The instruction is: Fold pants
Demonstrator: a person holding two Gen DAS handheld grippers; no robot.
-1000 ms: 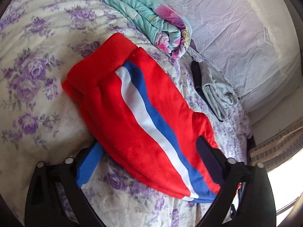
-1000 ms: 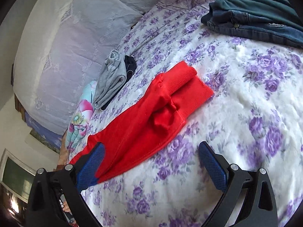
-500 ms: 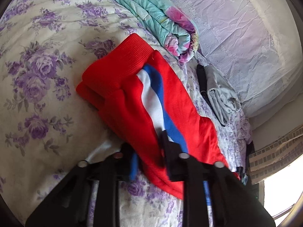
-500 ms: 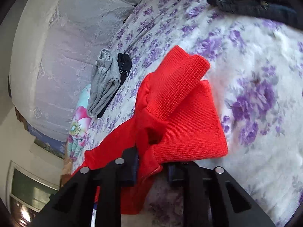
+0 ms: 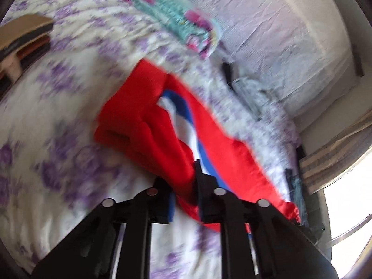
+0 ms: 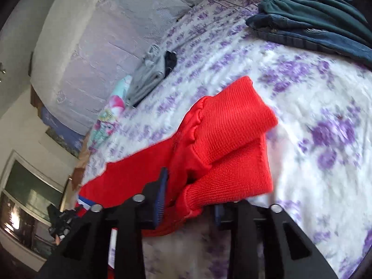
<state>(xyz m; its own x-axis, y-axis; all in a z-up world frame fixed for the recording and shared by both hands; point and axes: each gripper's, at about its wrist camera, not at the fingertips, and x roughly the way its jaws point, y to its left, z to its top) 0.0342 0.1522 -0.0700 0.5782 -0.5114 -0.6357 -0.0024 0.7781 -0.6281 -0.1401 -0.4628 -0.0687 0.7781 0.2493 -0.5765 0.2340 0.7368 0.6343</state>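
The red pants (image 5: 148, 121) with a white and blue side stripe (image 5: 183, 125) lie bunched on the purple-flowered bed cover (image 5: 58, 162). My left gripper (image 5: 181, 179) grips a thick red fold near the stripe; its jaws are opening slightly with the cloth filling the gap. In the right wrist view the ribbed waistband of the pants (image 6: 227, 125) is doubled over. My right gripper (image 6: 190, 193) holds the bunched cloth just below it, jaws also opening, fabric pressed between the pads. Both views are motion-blurred.
A rolled turquoise floral blanket (image 5: 176, 21) and a folded grey garment (image 6: 148, 74) lie by the pale headboard (image 5: 279, 34). Dark jeans and a green garment (image 6: 313, 18) are piled at the far corner. A bright window (image 5: 344, 220) sits beyond the bed edge.
A second ago both grippers stood wide open over the pants. They then shut on the fabric, and now both have shifted across the bed with the cloth, jaws slightly wider.
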